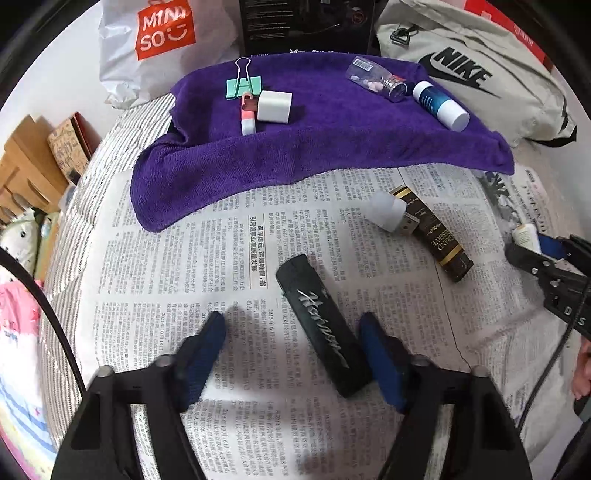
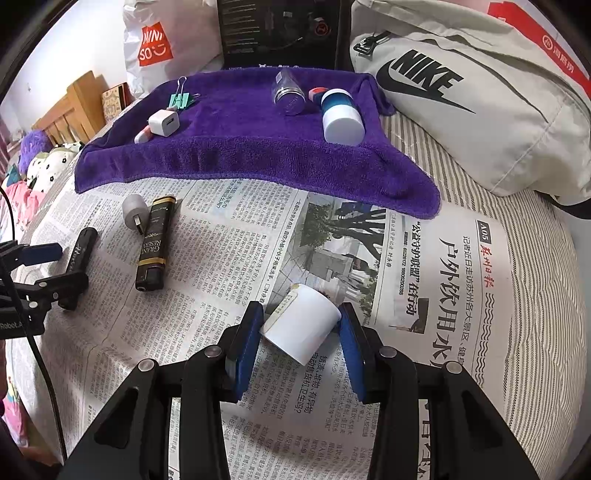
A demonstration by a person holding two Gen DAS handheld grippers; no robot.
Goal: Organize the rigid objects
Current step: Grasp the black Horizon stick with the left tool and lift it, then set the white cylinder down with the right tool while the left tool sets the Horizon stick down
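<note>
A black lighter [image 1: 321, 325] with silver script lies on the newspaper between the fingers of my left gripper [image 1: 291, 318]. The jaws stand open: the right pad [image 1: 380, 362] is close to the lighter's near end, the left pad [image 1: 207, 347] is well apart. My right gripper [image 2: 301, 308] is shut on a white bottle [image 2: 303, 328], held tilted just above the paper. A black-and-gold lighter [image 2: 153, 243] and a white USB plug [image 2: 135, 214] lie between the grippers. On the purple towel [image 1: 332, 147] rest a green binder clip [image 1: 242, 86], a white charger cube [image 1: 275, 107], a clear pill bottle [image 1: 376, 79] and a blue-white bottle [image 1: 439, 103].
Newspaper [image 2: 424, 295] covers striped bedding [image 2: 535, 258]. A white shopping bag [image 1: 155, 48], a black box [image 1: 306, 26] and a grey Nike bag [image 2: 461, 92] stand behind the towel. A black cable [image 2: 44, 369] runs at the left. A wooden headboard [image 2: 70, 107] stands far left.
</note>
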